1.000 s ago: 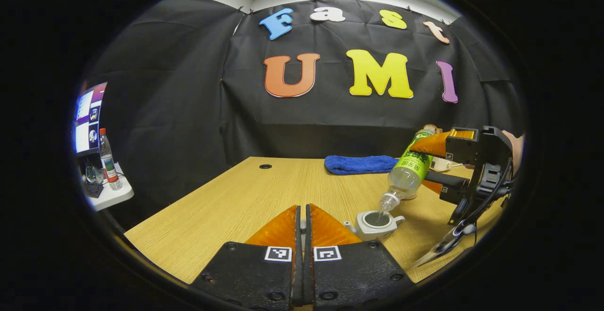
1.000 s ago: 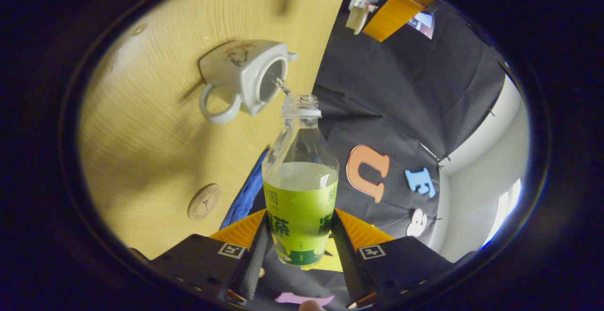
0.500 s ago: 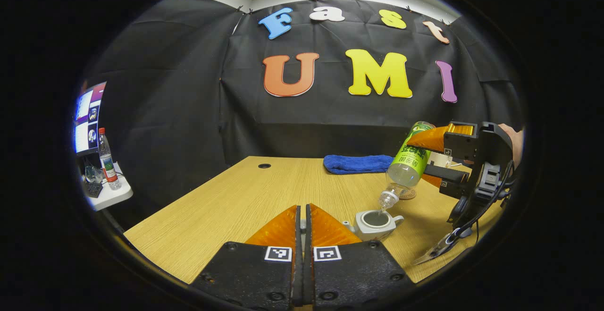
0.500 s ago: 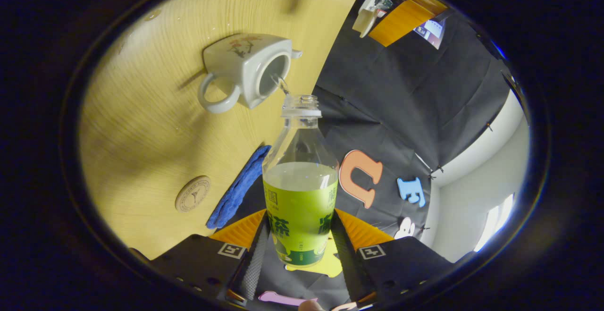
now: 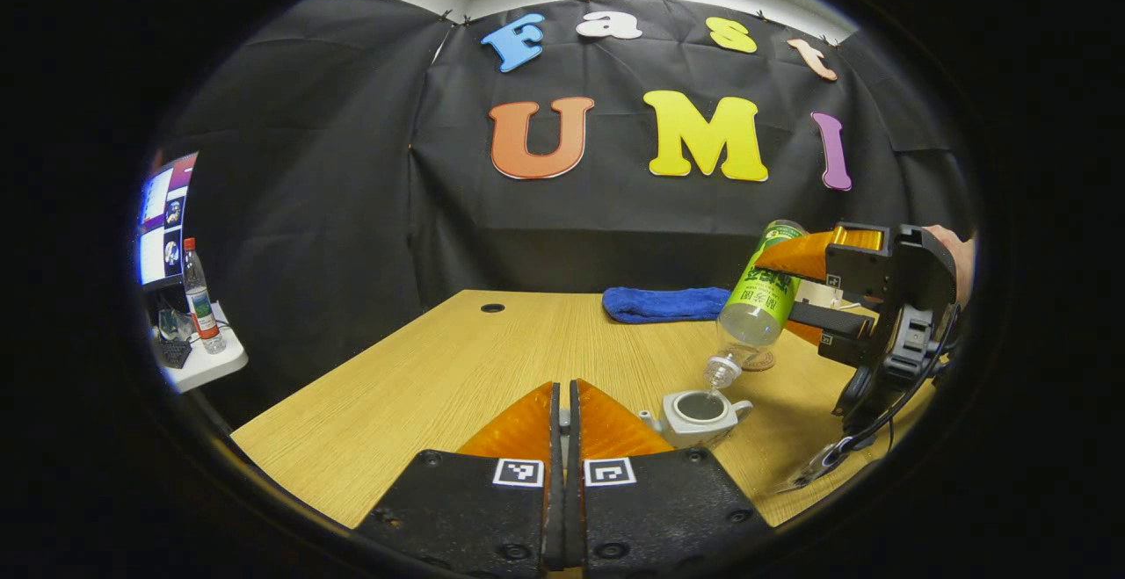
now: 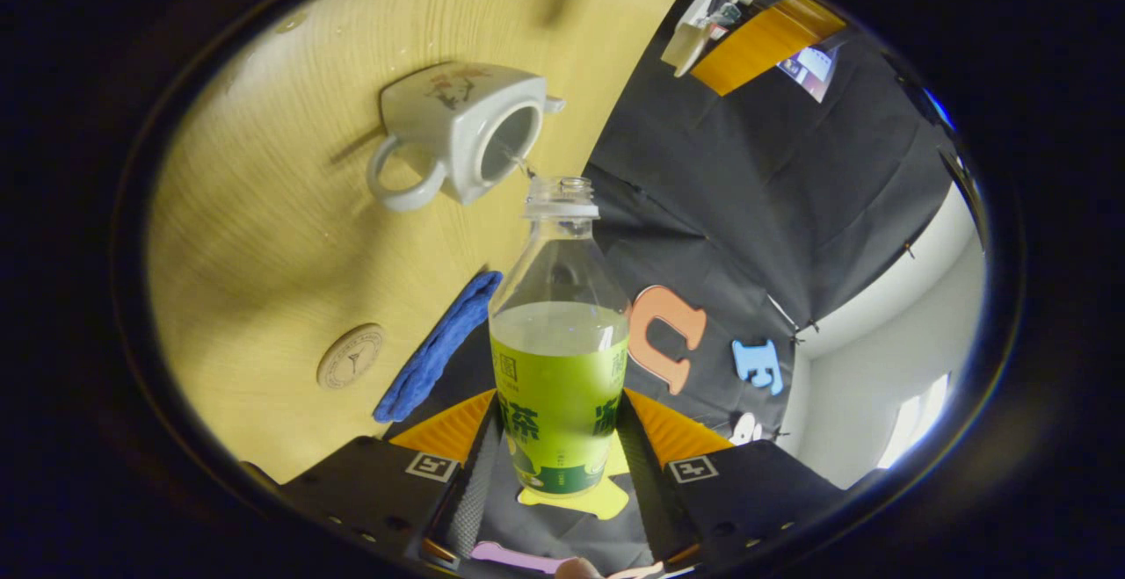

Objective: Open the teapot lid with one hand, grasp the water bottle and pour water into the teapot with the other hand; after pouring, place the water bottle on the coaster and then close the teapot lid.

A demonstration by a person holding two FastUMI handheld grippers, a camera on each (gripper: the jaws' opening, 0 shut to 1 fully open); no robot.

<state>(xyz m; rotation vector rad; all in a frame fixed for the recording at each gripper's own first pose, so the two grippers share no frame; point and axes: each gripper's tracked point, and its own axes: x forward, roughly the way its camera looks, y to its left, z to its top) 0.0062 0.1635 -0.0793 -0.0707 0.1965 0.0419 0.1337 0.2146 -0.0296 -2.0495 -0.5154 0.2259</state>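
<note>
The white teapot (image 5: 699, 416) (image 6: 457, 126) stands open on the wooden table (image 5: 422, 386). My right gripper (image 5: 782, 293) (image 6: 560, 421) is shut on the green-labelled water bottle (image 5: 760, 302) (image 6: 560, 359), tilted neck-down just above the pot's mouth, with a thin trickle falling in. About half the bottle holds water. My left gripper (image 5: 563, 390) is shut at the near table edge, left of the pot. In the right gripper view it shows far off with the white teapot lid (image 6: 699, 25) at its tips. The round coaster (image 5: 756, 359) (image 6: 352, 357) lies behind the pot.
A folded blue towel (image 5: 659, 304) (image 6: 435, 359) lies at the table's far edge. A cable hole (image 5: 492, 307) sits at the back left of the table. Off to the left, a side shelf holds another bottle (image 5: 198, 298) under a monitor (image 5: 163, 219).
The bottle has risen a little above the teapot and tipped back slightly, so the coaster now shows under it. The stream has thinned. My left gripper has stayed put.
</note>
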